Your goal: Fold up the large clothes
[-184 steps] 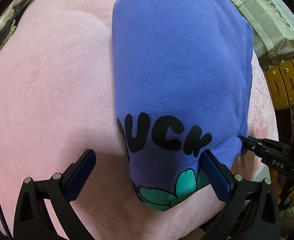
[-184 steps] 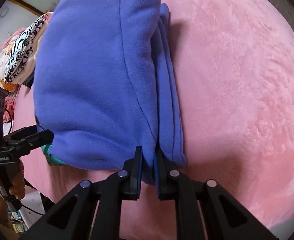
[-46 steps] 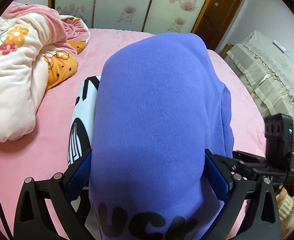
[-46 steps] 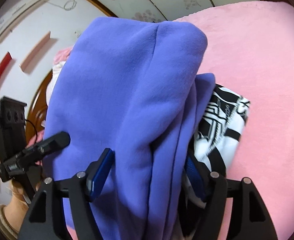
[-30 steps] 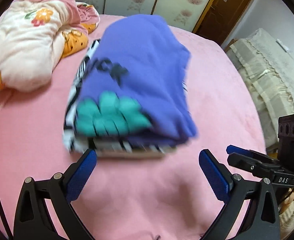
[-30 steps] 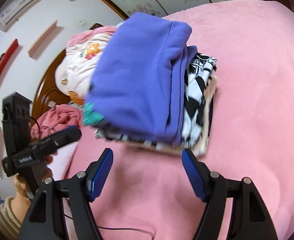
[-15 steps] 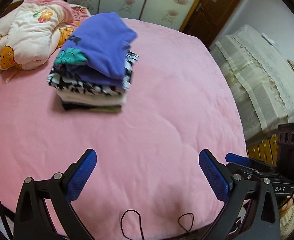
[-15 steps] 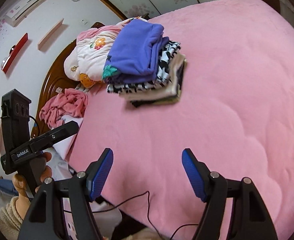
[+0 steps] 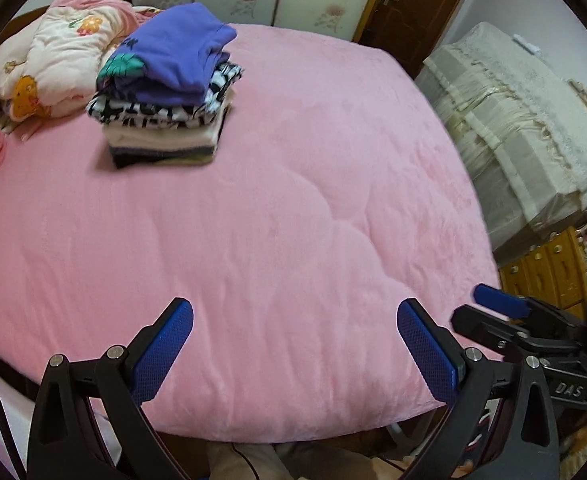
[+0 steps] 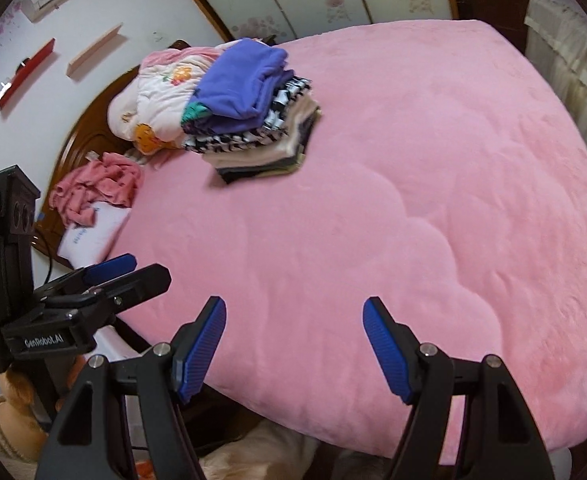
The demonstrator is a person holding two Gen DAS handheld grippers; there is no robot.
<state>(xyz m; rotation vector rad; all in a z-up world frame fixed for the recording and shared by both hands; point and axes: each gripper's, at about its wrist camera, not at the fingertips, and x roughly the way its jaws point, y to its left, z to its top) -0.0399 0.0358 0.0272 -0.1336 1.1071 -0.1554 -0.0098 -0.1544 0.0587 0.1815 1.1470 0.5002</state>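
By the bed's far left corner, just in front of the quilt bunched at the headboard, stands the stack of folded clothes. On top lies the purple top, folded into a thick pad, touching only the black-and-white garment under it. Its long axis runs from the near left to the far right across that corner; the end with the green print faces left toward the quilt, and the smooth folded end points toward the far right edge. It sits a little askew on the pile, overhanging the layers below.

The left tongs are spread wide with nothing between them, over the bed's near edge and well apart from the stack. The right tongs are likewise spread and empty, over the same near edge.

I judge this garment finished and placed, with the hands clear of it. The next move calls for another unfolded piece, perhaps the pink heap by the headboard, to be brought to the bare middle of the bed and spread flat.
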